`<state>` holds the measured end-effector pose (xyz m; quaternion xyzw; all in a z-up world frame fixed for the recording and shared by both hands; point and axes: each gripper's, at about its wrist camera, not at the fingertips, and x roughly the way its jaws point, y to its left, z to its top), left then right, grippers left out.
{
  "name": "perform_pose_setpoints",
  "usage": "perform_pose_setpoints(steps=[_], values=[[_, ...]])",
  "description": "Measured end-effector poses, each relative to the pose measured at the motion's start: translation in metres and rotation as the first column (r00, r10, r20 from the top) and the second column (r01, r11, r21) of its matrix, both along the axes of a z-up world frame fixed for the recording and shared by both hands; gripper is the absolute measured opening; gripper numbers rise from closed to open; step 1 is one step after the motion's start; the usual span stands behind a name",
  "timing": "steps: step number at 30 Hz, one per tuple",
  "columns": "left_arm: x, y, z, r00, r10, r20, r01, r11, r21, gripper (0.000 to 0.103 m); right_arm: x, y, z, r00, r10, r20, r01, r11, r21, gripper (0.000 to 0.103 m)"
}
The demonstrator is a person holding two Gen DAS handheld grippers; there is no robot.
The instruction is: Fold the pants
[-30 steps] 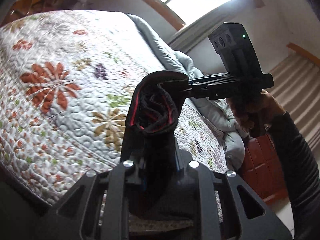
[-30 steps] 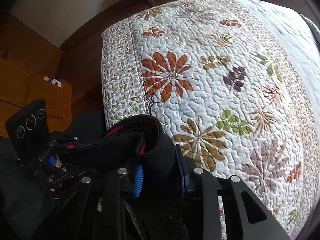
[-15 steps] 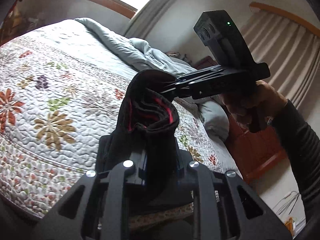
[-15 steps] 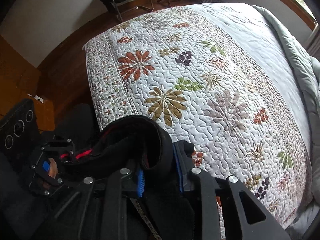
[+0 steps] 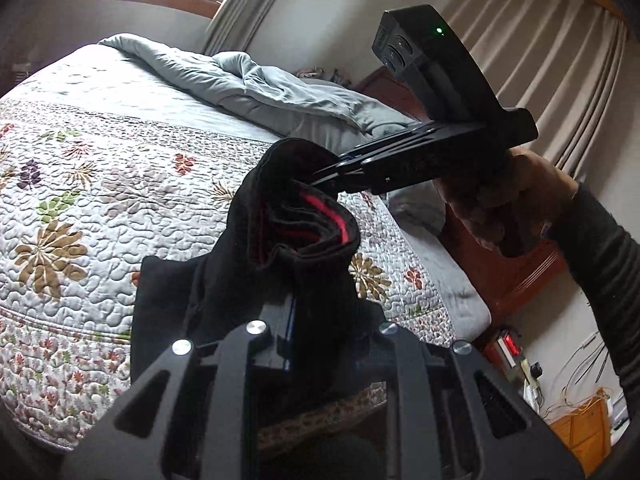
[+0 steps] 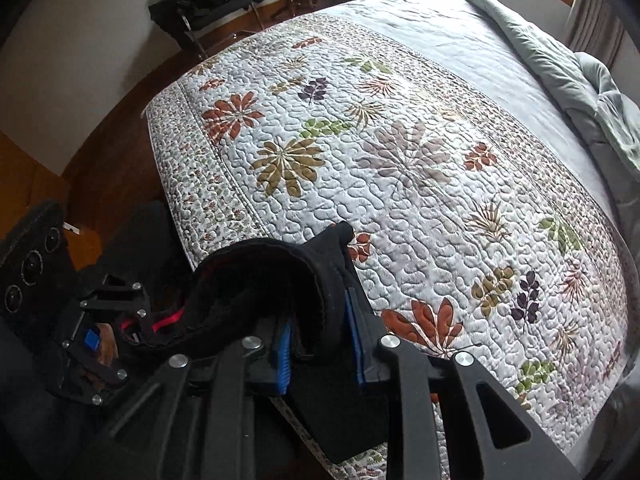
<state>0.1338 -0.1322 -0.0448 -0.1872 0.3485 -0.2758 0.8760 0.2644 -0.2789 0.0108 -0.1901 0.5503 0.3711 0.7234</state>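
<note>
Black pants with a red-lined waistband [image 5: 296, 232] hang in the air over the near edge of the bed [image 5: 120, 184]. My left gripper [image 5: 320, 320] is shut on one part of the waistband. My right gripper [image 5: 328, 172], seen from the side there, is shut on the far part of the waistband. In the right wrist view the waistband [image 6: 272, 280] bunches between my right gripper's blue pads [image 6: 320, 344], and the left gripper [image 6: 120, 328] holds it at lower left. The legs hang down out of sight.
The bed carries a floral quilt [image 6: 400, 168] with a crumpled grey duvet [image 5: 260, 84] at its head. A wooden nightstand [image 5: 512, 272] stands by curtains [image 5: 540, 60]. A black chair [image 6: 208, 4] stands on the wood floor beyond the bed's foot.
Both grippers, still holding the waistband, have swung toward the head of the bed. The views have panned from the quilt's foot toward the duvet and curtains.
</note>
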Motion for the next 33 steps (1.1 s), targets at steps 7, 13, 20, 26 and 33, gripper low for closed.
perform_pose_setpoints(steps=[7, 13, 20, 26, 33], values=[[0.001, -0.036, -0.021, 0.999, -0.038, 0.004, 0.038, 0.997, 0.064, 0.019, -0.003, -0.031, -0.024, 0.999, -0.031, -0.01, 0.031, 1.0, -0.006, 0.022], [0.005, -0.063, -0.043, 0.997, -0.07, -0.011, 0.071, 0.992, 0.103, 0.019, -0.003, -0.062, -0.054, 0.997, -0.075, -0.034, 0.075, 0.997, 0.003, 0.022], [0.01, -0.093, -0.075, 0.993, -0.11, -0.046, 0.115, 0.981, 0.155, 0.019, -0.004, -0.094, -0.094, 0.991, -0.115, -0.064, 0.116, 0.993, 0.008, 0.022], [0.011, -0.112, -0.099, 0.987, -0.14, -0.075, 0.152, 0.97, 0.189, 0.019, -0.007, -0.119, -0.124, 0.982, -0.161, -0.098, 0.166, 0.985, 0.04, 0.022], [0.008, -0.126, -0.119, 0.981, -0.17, -0.096, 0.187, 0.957, 0.222, 0.02, -0.014, -0.144, -0.147, 0.965, -0.228, -0.132, 0.241, 0.966, 0.089, 0.026]])
